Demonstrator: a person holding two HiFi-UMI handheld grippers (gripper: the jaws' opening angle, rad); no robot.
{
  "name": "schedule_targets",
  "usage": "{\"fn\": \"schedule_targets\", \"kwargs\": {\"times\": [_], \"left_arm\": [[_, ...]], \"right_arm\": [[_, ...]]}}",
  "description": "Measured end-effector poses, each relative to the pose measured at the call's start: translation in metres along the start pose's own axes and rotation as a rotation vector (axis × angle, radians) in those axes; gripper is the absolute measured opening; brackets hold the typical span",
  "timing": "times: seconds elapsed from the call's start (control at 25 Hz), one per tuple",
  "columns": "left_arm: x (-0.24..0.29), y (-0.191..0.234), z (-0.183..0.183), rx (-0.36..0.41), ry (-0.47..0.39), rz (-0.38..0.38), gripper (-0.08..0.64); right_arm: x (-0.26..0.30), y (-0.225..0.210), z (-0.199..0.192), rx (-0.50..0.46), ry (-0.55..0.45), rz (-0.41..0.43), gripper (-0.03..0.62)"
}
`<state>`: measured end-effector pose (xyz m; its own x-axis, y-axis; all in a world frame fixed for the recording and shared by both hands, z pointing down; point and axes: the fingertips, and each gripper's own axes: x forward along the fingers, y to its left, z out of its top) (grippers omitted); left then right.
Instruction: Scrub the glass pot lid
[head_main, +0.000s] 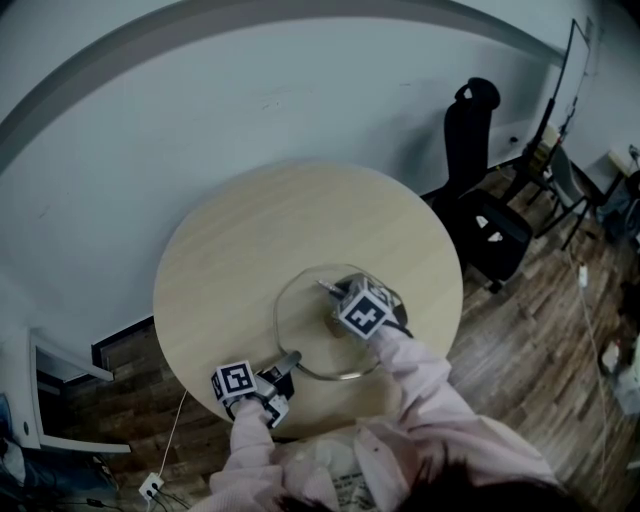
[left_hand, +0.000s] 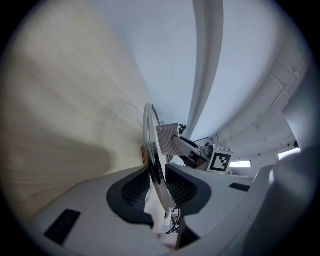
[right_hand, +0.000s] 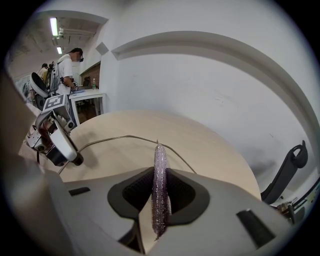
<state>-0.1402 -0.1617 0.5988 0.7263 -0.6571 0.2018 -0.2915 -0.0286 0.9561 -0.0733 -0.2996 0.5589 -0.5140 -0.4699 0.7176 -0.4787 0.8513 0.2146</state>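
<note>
Two hand-held grippers are at work over a round pale wooden surface (head_main: 250, 240), each carried by a person in pink sleeves. The left hand-held gripper (head_main: 288, 362) (left_hand: 159, 187) has its jaws closed on the metal rim of the glass pot lid (head_main: 300, 320) (left_hand: 150, 145), with one dark pad on each side of the rim. From that grip the lid reaches away across the surface towards the right hand-held gripper (head_main: 335, 292) (right_hand: 160, 192). This one is tilted down over the middle of the lid and pinches a thin, glittery purple scrub pad (right_hand: 160, 185) (left_hand: 167, 139) edge-on between its jaws. The pad sticks out past the fingertips towards the glass, but I cannot tell whether it touches. Beyond the right hand-held gripper, off the surface, stands a black office chair (head_main: 480, 200).
</note>
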Motion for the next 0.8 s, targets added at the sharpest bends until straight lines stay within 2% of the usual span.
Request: {"fn": "schedule_targets", "kwargs": {"times": [0.52, 0.8], "left_arm": [[0.000, 0.000, -0.001, 0.004, 0.021, -0.001, 0.094], [0.000, 0.000, 0.000, 0.004, 0.015, 0.001, 0.094]], "right_arm": [[0.000, 0.009, 0.001, -0.016, 0.022, 0.016, 0.075], [0.001, 0.017, 0.005, -0.024, -0.001, 0.032, 0.075]]}}
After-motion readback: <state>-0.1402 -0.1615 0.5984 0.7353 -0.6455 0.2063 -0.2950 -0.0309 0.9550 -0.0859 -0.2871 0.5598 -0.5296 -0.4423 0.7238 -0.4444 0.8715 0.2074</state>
